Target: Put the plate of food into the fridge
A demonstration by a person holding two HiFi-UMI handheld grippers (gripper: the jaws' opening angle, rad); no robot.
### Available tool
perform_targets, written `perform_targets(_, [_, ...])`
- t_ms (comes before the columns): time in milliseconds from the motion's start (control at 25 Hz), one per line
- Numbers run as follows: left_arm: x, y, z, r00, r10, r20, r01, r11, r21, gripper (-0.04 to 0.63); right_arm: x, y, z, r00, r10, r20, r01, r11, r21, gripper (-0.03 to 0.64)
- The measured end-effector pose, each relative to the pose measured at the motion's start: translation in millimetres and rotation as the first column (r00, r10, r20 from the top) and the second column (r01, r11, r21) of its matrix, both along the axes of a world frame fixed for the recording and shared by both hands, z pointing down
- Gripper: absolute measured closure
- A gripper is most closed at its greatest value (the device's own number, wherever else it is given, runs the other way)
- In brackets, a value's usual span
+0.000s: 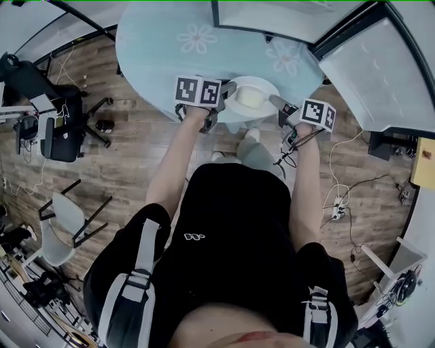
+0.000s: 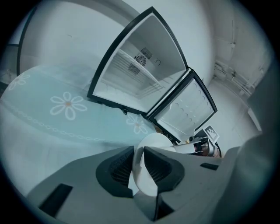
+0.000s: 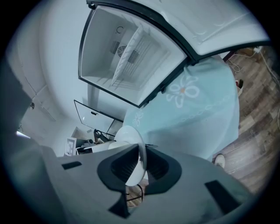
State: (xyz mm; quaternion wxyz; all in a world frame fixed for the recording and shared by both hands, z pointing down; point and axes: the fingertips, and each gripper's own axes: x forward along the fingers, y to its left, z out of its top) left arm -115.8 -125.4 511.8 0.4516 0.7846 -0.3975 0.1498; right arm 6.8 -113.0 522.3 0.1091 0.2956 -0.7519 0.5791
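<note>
A white plate (image 1: 253, 99) with pale food on it hangs at the near edge of the round table (image 1: 163, 61). My left gripper (image 1: 224, 95) is shut on the plate's left rim (image 2: 141, 168). On the opposite rim (image 3: 139, 165), my right gripper (image 1: 277, 103) is shut too. The small fridge (image 1: 279, 17) stands at the back of the table with its door (image 1: 380, 71) swung open to the right. Its white inside with a wire shelf (image 2: 140, 76) shows in both gripper views (image 3: 131, 52).
The table wears a light blue cloth with daisy prints (image 1: 197, 37). A black office chair (image 1: 58, 129) and a white chair (image 1: 64, 224) stand on the wood floor to the left. Cables and a power strip (image 1: 336, 204) lie on the right.
</note>
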Motion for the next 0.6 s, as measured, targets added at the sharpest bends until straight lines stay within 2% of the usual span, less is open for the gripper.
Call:
perform_targets(240, [34,-51,3,0.999,-0.036,0.027,0.036,0.999,-0.002,0.515,35,-58,4,1.0,-0.03,0.0,0.03,1.0,0.001,0.578])
perform_targets(480, [34,-100,-2,0.992,-0.114,0.05,0.113,0.993,0.033,0.512,35,-117,2,0.993,-0.118,0.009,0.117,0.992,0.046,0.578])
perform_targets(600, [27,-110,-2,0.987,-0.133,0.086,0.131,0.991,0.034,0.509,27,-127,1,0.989,-0.144,0.028,0.143,0.989,0.038,0.58])
